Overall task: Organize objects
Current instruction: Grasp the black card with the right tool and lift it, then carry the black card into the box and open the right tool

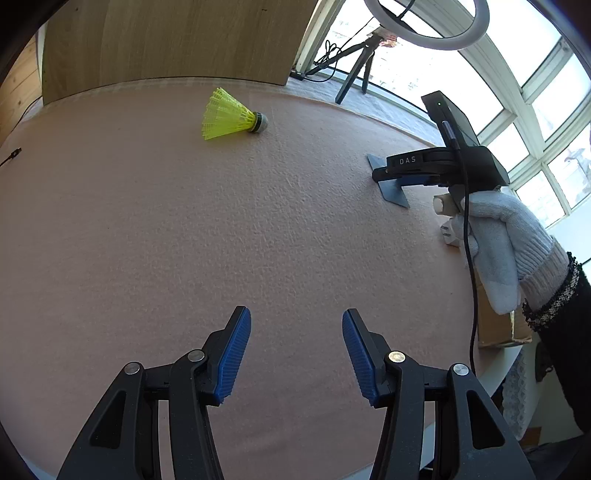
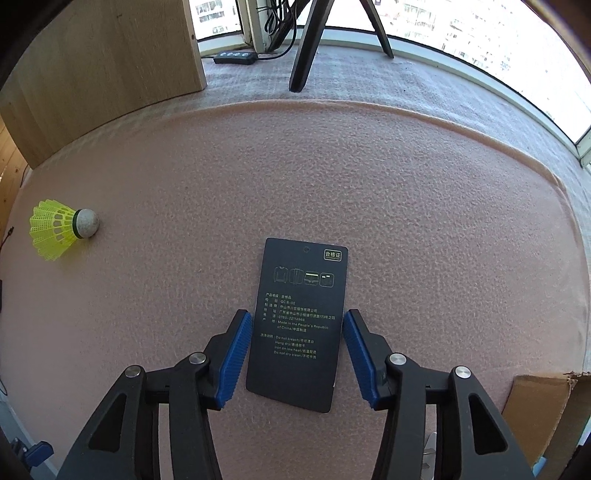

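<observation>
A yellow plastic shuttlecock (image 1: 229, 115) lies on its side on the pink felt mat (image 1: 184, 221), far ahead of my left gripper (image 1: 296, 325), which is open and empty above the mat. In the right wrist view the shuttlecock (image 2: 61, 229) lies at the far left. A dark clothing hang tag (image 2: 301, 321) lies flat on the mat between the blue pads of my right gripper (image 2: 297, 325), which is open; the pads stand on either side of the tag, close to its edges. In the left wrist view the right gripper (image 1: 393, 184) is at the right, held by a white-gloved hand (image 1: 506, 240).
A wooden panel (image 1: 166, 40) stands along the mat's far edge. A tripod (image 2: 314, 40) with a ring light (image 1: 428, 22) and a power strip (image 2: 236, 57) stand by the windows. A cardboard box (image 2: 543, 410) sits at the mat's right edge.
</observation>
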A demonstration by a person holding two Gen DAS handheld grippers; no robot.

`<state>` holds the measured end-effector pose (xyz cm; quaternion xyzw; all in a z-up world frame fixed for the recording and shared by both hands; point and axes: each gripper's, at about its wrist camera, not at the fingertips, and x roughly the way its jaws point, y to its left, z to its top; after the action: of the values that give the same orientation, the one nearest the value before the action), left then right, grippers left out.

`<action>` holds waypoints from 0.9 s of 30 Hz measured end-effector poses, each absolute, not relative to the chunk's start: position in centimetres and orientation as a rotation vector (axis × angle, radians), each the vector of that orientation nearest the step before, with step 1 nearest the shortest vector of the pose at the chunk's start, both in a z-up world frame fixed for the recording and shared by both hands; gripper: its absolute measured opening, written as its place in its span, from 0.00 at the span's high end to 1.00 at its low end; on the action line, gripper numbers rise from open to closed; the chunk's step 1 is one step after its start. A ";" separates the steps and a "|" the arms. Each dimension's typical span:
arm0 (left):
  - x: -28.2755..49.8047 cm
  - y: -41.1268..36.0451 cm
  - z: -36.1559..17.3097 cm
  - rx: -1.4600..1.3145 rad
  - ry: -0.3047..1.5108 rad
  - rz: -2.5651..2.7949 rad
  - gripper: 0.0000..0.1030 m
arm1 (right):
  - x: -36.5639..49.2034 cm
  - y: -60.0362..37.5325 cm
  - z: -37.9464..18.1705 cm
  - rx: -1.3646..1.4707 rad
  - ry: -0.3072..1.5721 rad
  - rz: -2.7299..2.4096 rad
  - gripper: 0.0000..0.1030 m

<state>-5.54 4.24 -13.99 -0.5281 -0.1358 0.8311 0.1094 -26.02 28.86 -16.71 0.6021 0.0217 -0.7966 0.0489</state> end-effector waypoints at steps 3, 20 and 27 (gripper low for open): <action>-5.7 4.2 -14.1 -1.552 -0.399 2.441 0.46 | -26.0 29.1 -16.7 1.831 0.058 -2.420 0.55; -7.0 7.6 -13.3 -1.511 -0.312 2.381 0.46 | -19.9 32.3 -11.5 1.688 -0.063 -2.466 0.55; -7.7 10.4 -13.0 -1.488 -0.255 2.333 0.46 | -16.0 36.5 -9.6 1.655 -0.166 -2.535 0.55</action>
<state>-7.75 10.36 -12.97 -0.5266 -0.0904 0.8258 0.1804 -15.99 36.52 -9.56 0.5449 -0.0548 -0.8349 0.0547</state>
